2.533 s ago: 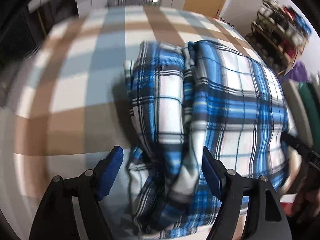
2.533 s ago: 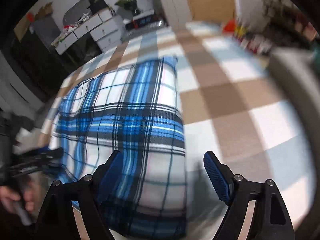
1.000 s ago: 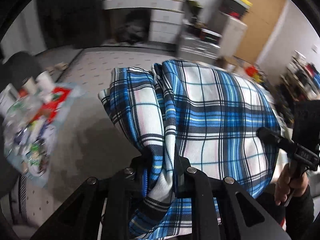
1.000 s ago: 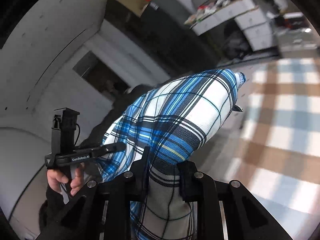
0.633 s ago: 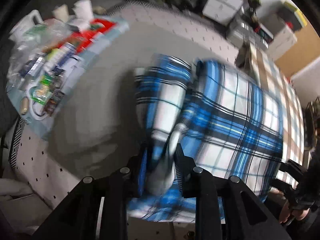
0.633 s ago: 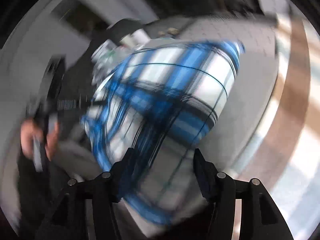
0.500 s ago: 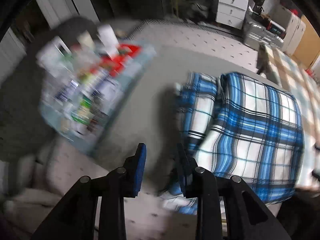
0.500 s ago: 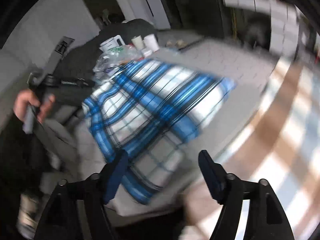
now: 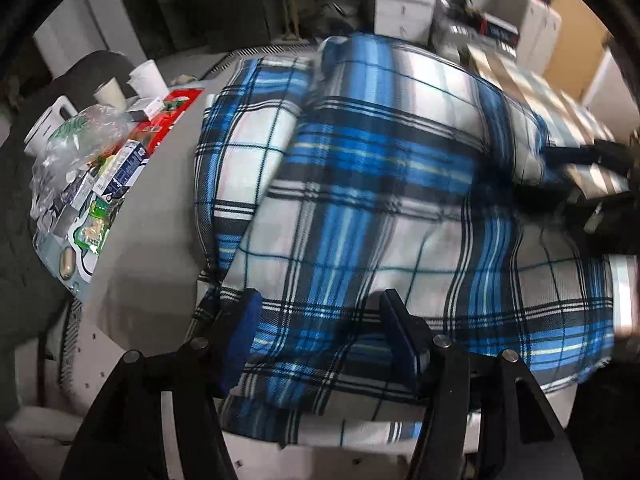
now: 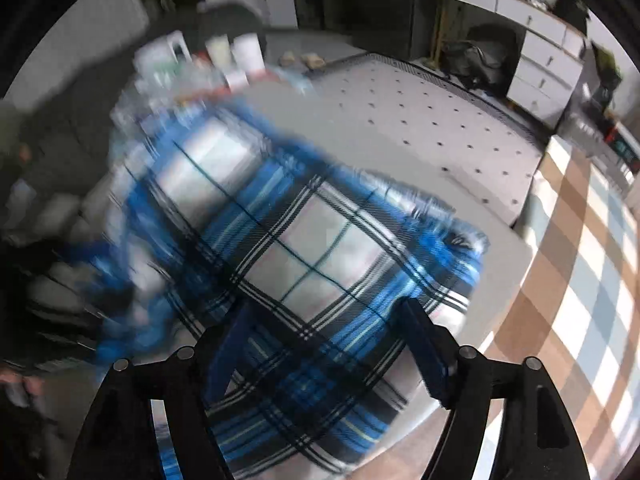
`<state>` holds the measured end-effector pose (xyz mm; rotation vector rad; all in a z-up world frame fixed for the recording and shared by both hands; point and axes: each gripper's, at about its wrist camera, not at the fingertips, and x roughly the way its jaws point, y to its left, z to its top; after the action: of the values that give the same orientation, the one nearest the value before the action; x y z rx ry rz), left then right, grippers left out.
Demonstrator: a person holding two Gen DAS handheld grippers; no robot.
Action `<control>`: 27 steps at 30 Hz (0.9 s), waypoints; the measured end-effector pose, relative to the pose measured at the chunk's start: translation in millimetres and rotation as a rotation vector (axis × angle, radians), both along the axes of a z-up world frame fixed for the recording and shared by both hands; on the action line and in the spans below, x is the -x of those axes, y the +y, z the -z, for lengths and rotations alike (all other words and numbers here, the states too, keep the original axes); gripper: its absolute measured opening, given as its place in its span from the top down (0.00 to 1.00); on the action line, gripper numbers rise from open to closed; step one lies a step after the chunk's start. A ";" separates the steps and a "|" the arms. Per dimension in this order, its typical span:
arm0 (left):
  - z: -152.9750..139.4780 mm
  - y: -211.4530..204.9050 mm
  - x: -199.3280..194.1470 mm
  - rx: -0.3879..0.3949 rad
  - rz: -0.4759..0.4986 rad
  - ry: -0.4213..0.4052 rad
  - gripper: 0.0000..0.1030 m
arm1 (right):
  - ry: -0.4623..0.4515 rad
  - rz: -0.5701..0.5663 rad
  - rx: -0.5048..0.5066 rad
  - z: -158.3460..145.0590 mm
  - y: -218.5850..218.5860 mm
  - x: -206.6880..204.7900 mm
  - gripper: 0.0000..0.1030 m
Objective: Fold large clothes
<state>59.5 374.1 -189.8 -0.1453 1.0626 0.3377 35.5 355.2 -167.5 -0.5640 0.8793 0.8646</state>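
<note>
folded plaid garment (image 9: 380, 184) under opening left claw (image 9: 320, 336), unpinched

No text, label, brand, number or sign can be read in either view. Small packages (image 9: 120, 168) in the clutter at the left of the left wrist view carry printing, but it is too small and blurred to make out.

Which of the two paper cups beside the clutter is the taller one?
The white cup, the one nearer the plaid garment. In the left wrist view it stands taller and wider than the beige cup next to it, which sits farther from the garment.
</note>
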 end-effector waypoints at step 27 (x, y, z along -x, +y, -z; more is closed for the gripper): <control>-130.6 -88.1 150.0 -0.278 -0.106 -0.749 0.01 | -0.301 0.096 -0.744 -146.4 -223.2 205.8 0.00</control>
<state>-90.5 286.0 -59.2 -0.0676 0.2630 0.4734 -170.3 132.0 -21.1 0.0052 0.2639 0.9151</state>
